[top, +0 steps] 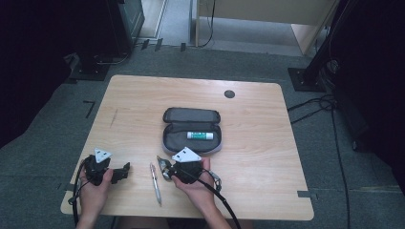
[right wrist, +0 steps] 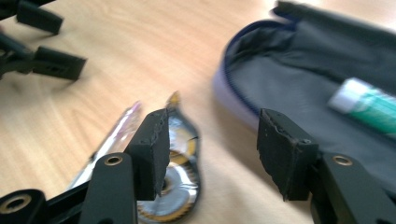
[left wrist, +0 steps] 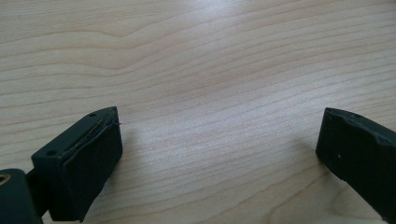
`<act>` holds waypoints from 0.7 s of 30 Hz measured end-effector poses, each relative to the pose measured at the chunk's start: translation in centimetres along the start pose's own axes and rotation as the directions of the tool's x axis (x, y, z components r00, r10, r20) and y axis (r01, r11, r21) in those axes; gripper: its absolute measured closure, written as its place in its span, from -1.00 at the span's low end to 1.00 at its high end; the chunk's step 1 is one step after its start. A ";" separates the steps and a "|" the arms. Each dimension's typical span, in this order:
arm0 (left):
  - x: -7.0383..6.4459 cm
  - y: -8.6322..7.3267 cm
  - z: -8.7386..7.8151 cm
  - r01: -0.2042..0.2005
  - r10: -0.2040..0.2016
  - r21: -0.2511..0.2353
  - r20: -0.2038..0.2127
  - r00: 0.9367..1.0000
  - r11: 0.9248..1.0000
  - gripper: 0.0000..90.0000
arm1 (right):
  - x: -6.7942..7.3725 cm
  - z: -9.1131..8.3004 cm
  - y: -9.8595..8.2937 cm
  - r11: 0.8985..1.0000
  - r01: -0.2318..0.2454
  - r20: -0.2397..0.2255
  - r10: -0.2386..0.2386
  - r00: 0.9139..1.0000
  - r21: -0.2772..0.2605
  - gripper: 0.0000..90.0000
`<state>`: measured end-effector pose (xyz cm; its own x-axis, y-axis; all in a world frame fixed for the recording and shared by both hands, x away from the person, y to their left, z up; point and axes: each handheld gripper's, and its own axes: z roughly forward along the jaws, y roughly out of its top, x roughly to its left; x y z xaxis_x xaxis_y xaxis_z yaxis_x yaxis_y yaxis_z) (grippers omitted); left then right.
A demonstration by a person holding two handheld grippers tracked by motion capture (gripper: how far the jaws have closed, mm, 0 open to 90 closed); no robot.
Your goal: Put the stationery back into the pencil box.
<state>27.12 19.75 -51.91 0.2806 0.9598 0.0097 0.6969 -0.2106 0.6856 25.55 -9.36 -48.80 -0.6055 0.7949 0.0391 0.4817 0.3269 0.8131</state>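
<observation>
Near the tabletop [top: 267, 157] front edge, right gripper [right wrist: 212, 144] hangs open over tape roller [right wrist: 175, 179], beside pen [top: 155, 183] and case [top: 192, 130]. Shift left, centre jaws before closing. Left gripper [left wrist: 219, 154] open, idle.

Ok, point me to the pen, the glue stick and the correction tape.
pen [top: 155, 183], high view, mid barrel, lying on the table.
glue stick [top: 200, 135], high view, middle of its green body, inside the open case.
correction tape [right wrist: 180, 186], right gripper view, clear housing over the inner wheel, beside the left jaw.
</observation>
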 end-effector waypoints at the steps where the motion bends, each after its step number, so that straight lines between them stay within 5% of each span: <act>1: 0.0 0.0 0.0 -0.002 0.002 0.002 0.000 1.000 1.000 -0.99 | 0.3 0.2 -0.1 1.000 0.000 -0.008 0.000 1.000 0.006 -0.01; 10: 0.0 0.0 0.0 0.000 0.000 0.000 0.000 1.000 1.000 -0.99 | 1.8 2.0 -1.1 0.998 -0.002 -0.057 0.006 0.998 0.064 -0.14; 21: 0.0 0.0 0.0 0.000 0.000 -0.001 0.000 1.000 1.000 -0.99 | 2.0 3.0 -1.8 0.993 0.036 -0.027 -0.033 0.999 0.112 -0.09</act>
<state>27.12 19.75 -51.92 0.2804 0.9598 0.0094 0.6966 -0.2103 0.6860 25.34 -6.81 -51.93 -0.6380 0.7695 0.0274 0.5274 0.4108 0.7437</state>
